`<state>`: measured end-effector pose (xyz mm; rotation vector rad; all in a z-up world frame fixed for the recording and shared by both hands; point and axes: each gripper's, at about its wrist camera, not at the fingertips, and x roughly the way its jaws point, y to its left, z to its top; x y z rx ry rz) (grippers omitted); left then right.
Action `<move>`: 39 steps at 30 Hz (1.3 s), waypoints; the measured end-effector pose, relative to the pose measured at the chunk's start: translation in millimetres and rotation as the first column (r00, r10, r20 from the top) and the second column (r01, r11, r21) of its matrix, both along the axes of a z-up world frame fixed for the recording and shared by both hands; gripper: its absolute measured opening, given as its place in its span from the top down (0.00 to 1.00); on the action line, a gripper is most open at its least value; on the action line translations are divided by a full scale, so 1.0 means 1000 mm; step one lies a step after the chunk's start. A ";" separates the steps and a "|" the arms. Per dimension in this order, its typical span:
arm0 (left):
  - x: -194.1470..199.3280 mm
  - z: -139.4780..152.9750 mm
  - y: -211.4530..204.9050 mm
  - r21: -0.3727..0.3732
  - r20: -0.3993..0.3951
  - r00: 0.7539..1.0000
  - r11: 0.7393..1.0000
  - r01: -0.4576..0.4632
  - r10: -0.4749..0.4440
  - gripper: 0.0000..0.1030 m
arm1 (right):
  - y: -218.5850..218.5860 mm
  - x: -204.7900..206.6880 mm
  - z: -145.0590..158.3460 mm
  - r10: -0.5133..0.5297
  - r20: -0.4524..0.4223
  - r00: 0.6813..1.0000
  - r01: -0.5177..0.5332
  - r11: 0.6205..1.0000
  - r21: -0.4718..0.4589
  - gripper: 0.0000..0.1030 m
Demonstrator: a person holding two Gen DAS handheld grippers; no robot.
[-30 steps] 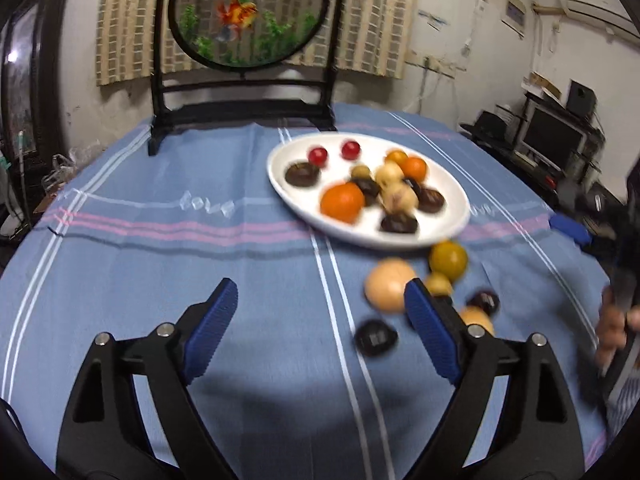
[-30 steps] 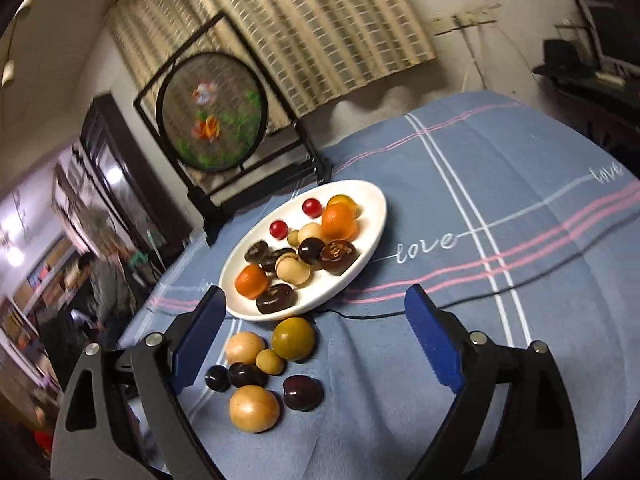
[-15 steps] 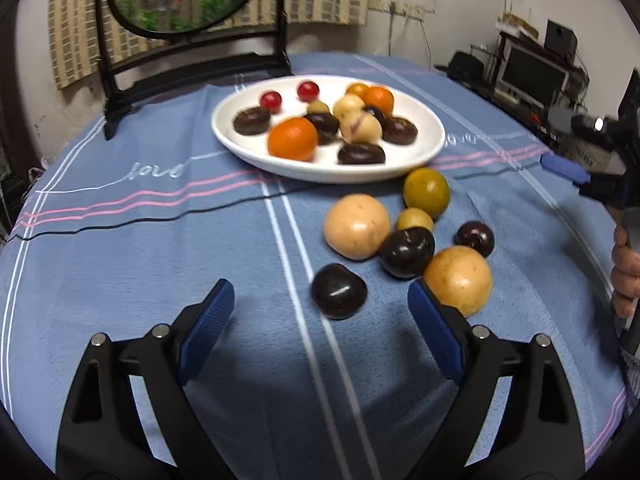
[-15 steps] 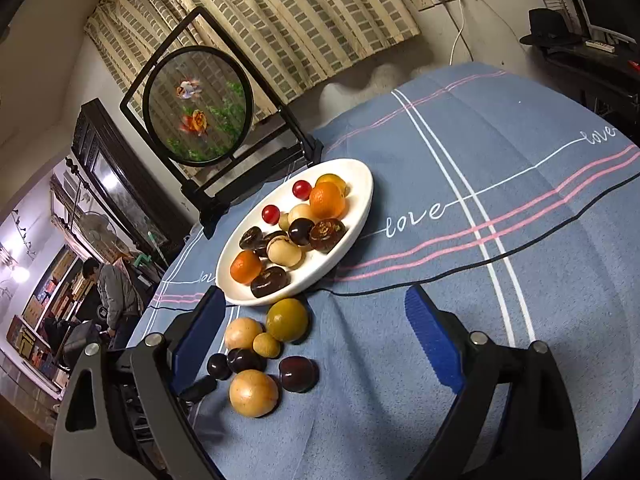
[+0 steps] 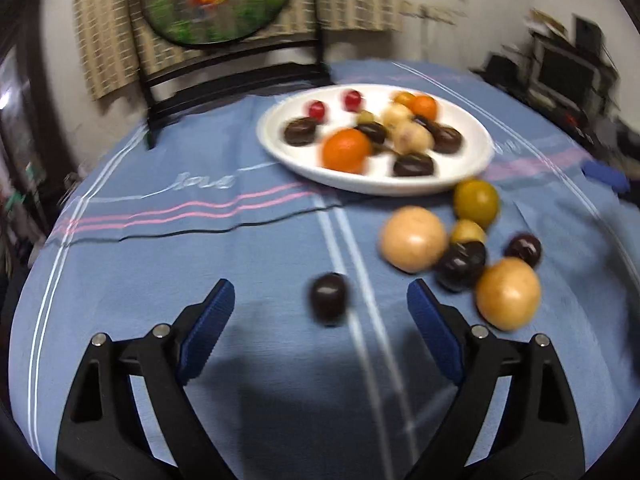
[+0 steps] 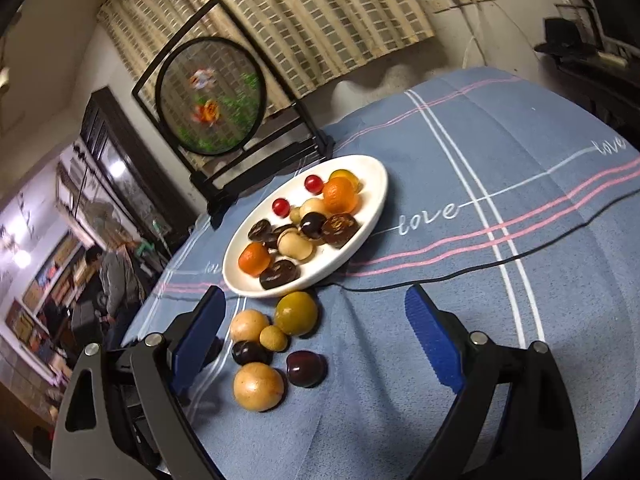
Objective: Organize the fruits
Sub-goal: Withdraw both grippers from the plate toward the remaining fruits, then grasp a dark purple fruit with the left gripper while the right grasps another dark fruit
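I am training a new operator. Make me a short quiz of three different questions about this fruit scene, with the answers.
1. True or false: the left gripper is shut on a fruit.
2. How many orange fruits lie on the white plate? A) one B) two C) four
3. Fill in: the lone dark fruit lies on the ____ tablecloth.

Key: 1 false, it is open and empty; 2 B; 3 blue.

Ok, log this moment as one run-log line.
left gripper: open, lone dark fruit between fingers, untouched | right gripper: open, empty | plate: holds fruit | loose fruit on tablecloth
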<state>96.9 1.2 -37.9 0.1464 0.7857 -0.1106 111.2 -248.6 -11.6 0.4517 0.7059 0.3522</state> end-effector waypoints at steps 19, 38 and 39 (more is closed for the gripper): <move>0.026 -0.013 0.027 -0.184 -0.109 0.994 0.982 -0.049 0.029 0.75 | 0.048 -0.002 -0.027 0.159 -0.093 0.983 -0.179 0.940 -0.291 0.36; 0.025 -0.013 0.026 -0.172 -0.105 0.994 0.984 -0.054 0.036 0.74 | 0.093 0.004 -0.038 0.253 -0.117 0.960 -0.278 0.838 -0.470 0.63; 0.025 -0.013 0.026 -0.172 -0.106 0.994 0.984 -0.053 0.035 0.74 | 0.096 0.004 -0.038 0.255 -0.115 0.960 -0.278 0.828 -0.487 0.64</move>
